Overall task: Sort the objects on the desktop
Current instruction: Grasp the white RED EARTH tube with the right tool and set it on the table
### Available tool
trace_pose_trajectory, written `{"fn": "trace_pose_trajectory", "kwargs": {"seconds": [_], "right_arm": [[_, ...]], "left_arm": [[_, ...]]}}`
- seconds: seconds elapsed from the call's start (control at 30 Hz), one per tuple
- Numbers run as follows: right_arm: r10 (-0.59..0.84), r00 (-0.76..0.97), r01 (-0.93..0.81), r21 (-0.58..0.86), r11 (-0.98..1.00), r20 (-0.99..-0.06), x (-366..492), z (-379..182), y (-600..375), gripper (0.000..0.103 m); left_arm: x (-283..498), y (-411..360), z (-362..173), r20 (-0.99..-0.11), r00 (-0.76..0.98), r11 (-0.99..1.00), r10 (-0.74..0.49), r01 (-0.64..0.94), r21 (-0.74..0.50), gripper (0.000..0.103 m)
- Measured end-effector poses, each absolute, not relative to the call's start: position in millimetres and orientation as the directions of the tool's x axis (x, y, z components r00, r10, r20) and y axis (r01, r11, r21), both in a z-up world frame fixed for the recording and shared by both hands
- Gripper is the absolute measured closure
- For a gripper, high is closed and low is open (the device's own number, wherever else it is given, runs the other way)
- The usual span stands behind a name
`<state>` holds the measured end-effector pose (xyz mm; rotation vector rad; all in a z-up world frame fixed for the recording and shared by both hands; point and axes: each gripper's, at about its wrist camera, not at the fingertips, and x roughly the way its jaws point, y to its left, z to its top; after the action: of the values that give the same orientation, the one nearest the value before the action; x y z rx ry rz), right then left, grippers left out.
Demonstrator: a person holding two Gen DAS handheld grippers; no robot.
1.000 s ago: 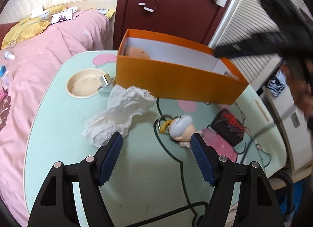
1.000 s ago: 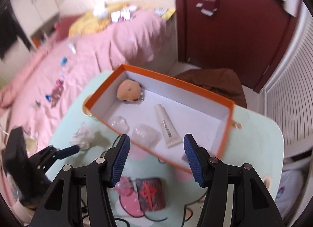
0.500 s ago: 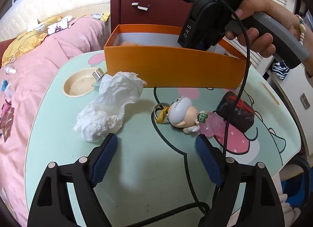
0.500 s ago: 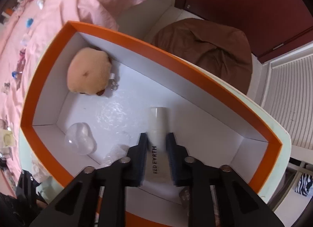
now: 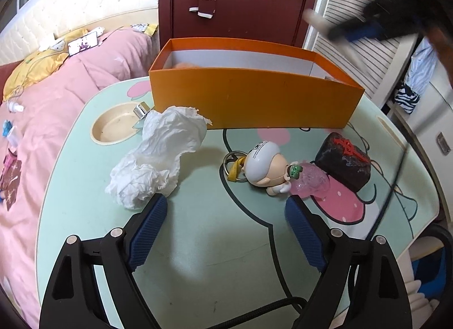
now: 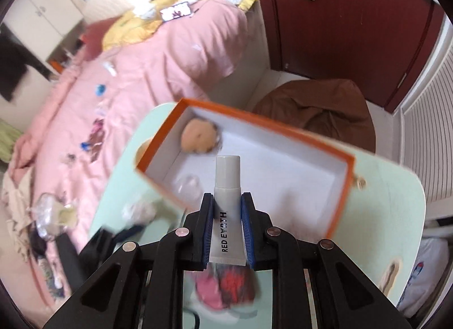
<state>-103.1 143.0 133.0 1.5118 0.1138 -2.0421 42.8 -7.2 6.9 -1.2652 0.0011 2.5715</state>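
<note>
Gripping a white tube (image 6: 228,210) between its ribbed blue pads, the right gripper (image 6: 227,210) holds it clear above the table (image 5: 198,244), over the near wall of the orange box (image 6: 339,201). The tube is smooth soft plastic, with a round cap pointing away, a flat crimped tail toward the camera and black lettering along its body. The box is stiff card, long and rectangular, orange outside and white inside; a round tan plush ball (image 6: 199,137) lies in its far corner and a clear glossy lump (image 6: 188,186) sits nearer.

In the left wrist view, the left gripper (image 5: 223,215) hangs over the mint-green cartoon table top, jaws wide and opening, with nothing between them. Ahead of it lie a crumpled white tissue (image 5: 161,159), a small figure keyring (image 5: 266,166) with a metal ring and yellow strap, a clear pink lump (image 5: 312,183) touching it, and a dark block (image 5: 344,166) with a red mark on top. A shallow round dish (image 5: 113,127) is sunk into the table's left side.
</note>
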Motion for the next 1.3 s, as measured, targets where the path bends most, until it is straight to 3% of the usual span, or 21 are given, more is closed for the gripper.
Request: {"fn": "trace_pose_trajectory", "kwargs": {"seconds": [0.2, 0.33, 0.47, 0.53, 0.6, 0.9, 1.03, 1.07, 1.2, 1.3], "right_arm": [[-0.274, -0.166, 0.388, 0.192, -0.901, -0.947, -57.3, 91.9, 192.5, 0.084], [-0.296, -0.105, 0.309, 0.251, -0.917, -0.95, -40.0, 48.9, 212.3, 0.084], [-0.295, -0.215, 0.356, 0.206, -0.911, -0.931, -27.1, 55.6, 205.7, 0.081], [-0.274, -0.314, 0.368, 0.149, -0.918, -0.909, -22.9, 68.2, 201.8, 0.056], [-0.276, -0.408, 0.377, 0.115, -0.919, -0.87, -16.5, 80.8, 200.0, 0.042], [-0.35, -0.609, 0.372, 0.134, -0.919, -0.711, 12.2, 85.1, 221.9, 0.041], [-0.416, -0.599, 0.313, 0.278, -0.908, -0.684, 4.8, 76.2, 247.1, 0.041], [-0.436, -0.593, 0.301, 0.316, -0.9, -0.677, 2.4, 75.3, 252.7, 0.041], [-0.465, -0.595, 0.252, 0.397, -0.883, -0.656, -1.5, 75.9, 270.5, 0.041], [-0.46, -0.608, 0.246, 0.397, -0.884, -0.647, 0.0, 78.9, 272.8, 0.041]], "left_arm": [[36.9, -12.0, 8.7, -0.782, -0.569, -0.963, 0.254, -0.222, -0.152, 0.017], [30.4, -13.9, 10.6, -0.796, -0.547, -0.964, 0.258, -0.205, -0.172, 0.017], [29.5, -13.1, 24.6, -0.801, -0.548, -0.968, 0.24, -0.199, -0.154, 0.017], [30.7, -10.6, 39.2, -0.789, -0.558, -0.962, 0.258, -0.227, -0.153, 0.017], [30.9, -7.7, 53.6, -0.778, -0.56, -0.951, 0.286, -0.263, -0.161, 0.017], [-32.8, 11.6, 122.4, -0.77, -0.498, -0.9, 0.398, -0.374, -0.223, 0.017], [-91.8, 39.1, 128.1, -0.841, -0.345, -0.873, 0.416, -0.411, -0.264, 0.02], [-106.7, 48.1, 123.4, -0.866, -0.284, -0.867, 0.413, -0.415, -0.277, 0.029], [-148.4, 82.2, 83.4, -0.956, -0.064, -0.89, 0.288, -0.387, -0.242, 0.034], [-159.7, 104.0, 45.7, -0.973, 0.112, -0.9, 0.201, -0.37, -0.229, 0.034]]}}
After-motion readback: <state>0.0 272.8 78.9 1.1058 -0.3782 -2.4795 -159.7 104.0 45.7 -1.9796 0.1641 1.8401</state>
